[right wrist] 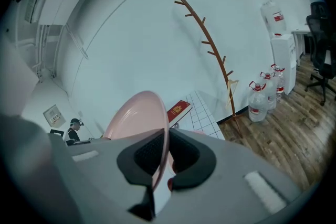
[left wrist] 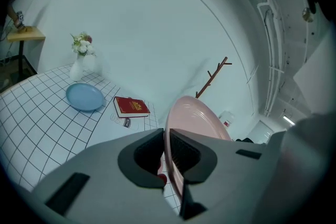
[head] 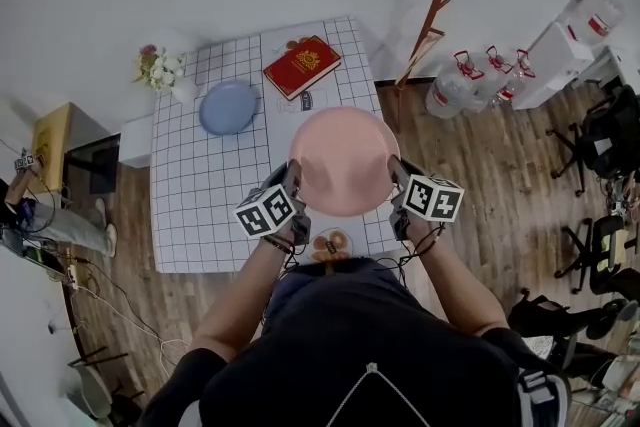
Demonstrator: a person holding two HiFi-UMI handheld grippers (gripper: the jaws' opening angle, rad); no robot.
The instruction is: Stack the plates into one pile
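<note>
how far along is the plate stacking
Done: nothing is stacked yet. The blue plate lies alone on the table.
In hand: the pink plate is gripped at opposite sides of its rim by the left claw and the right claw.
Left: probably carry the pink plate over to the blue plate, set it on top and let go.

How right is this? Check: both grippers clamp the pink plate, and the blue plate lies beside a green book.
The book is red, not green; see the head view. The left gripper and right gripper clamp the pink plate; the blue plate lies beside the book.
</note>
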